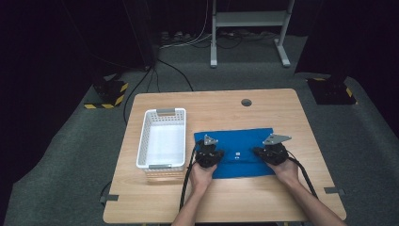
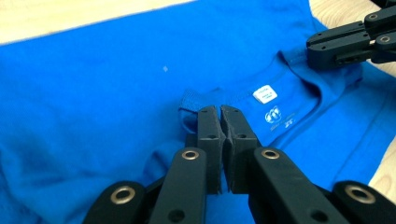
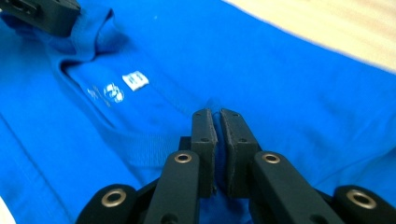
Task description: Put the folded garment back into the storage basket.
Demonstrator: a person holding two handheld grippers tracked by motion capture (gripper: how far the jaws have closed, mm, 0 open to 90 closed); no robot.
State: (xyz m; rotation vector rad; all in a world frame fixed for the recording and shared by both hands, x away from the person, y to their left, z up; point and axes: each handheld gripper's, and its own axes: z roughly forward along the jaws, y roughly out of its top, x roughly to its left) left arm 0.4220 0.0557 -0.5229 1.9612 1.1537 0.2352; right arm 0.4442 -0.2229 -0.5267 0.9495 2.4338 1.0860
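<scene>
blue shirt flat on table, right of white basket. left gripper and right gripper each pinch collar cloth, jaws together. gripper views show the neck label; high view gives layout.

The high view looks forward and down from above the table. Each gripper view sits close behind its own jaws, low over the blue shirt, both sharing its collar label ahead of the jaws.
</scene>
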